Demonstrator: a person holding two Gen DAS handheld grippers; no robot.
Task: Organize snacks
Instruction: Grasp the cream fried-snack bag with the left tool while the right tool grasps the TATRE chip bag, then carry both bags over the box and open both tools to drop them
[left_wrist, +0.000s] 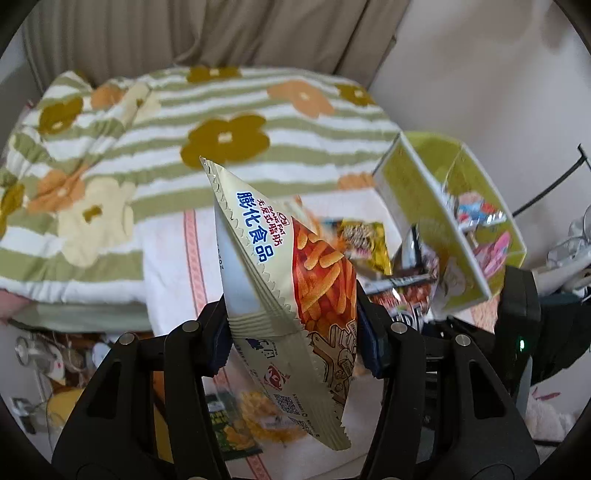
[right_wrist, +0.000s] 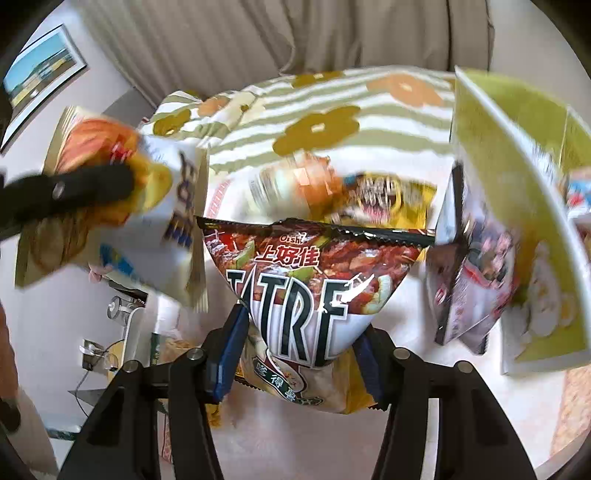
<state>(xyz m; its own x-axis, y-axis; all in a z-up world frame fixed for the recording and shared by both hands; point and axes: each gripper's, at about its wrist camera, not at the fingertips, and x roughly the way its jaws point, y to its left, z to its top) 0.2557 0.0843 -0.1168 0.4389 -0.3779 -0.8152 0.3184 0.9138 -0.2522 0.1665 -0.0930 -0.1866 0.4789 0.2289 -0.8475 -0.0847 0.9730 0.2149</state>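
While both grippers point steeply down over the bed, each has a snack bag between its pads. In the left wrist view, the left gripper (left_wrist: 291, 332) occupies the lower centre of the frame, its jaws closed most of the way onto a cream bag (left_wrist: 291, 280) printed with orange sticks. The blue pads (left_wrist: 369, 332) press the bag's lower half from both sides; the bag stands tilted, its crimped top corner rising toward the frame centre. Below the bag, at the bottom of the frame, a green packet (left_wrist: 229, 428) lies flat on the sheet (left_wrist: 173, 266).

In the right wrist view, the right gripper (right_wrist: 299, 350) sits at lower centre, its jaws narrowed onto a dark red bag (right_wrist: 314, 280) with large black letters. The pads (right_wrist: 229, 354) meet the bag's tapered lower end; its wide crimped top edge runs level across mid-frame. A cream packet (right_wrist: 314, 387) lies just beneath it.

Beyond the held bags, a yellow packet (left_wrist: 365, 243) lies on the sheet right of centre in the left view. To its right stands a green box (left_wrist: 443, 214) with white walls and a divider, tilted in the frame, holding several small packets (left_wrist: 480, 218). A dark packet (right_wrist: 476, 273) leans against its near wall in the right view.

Farther back, a striped blanket (left_wrist: 221, 110) with flower patterns covers the upper half of both frames. Behind it hangs a beige curtain (left_wrist: 184, 33).
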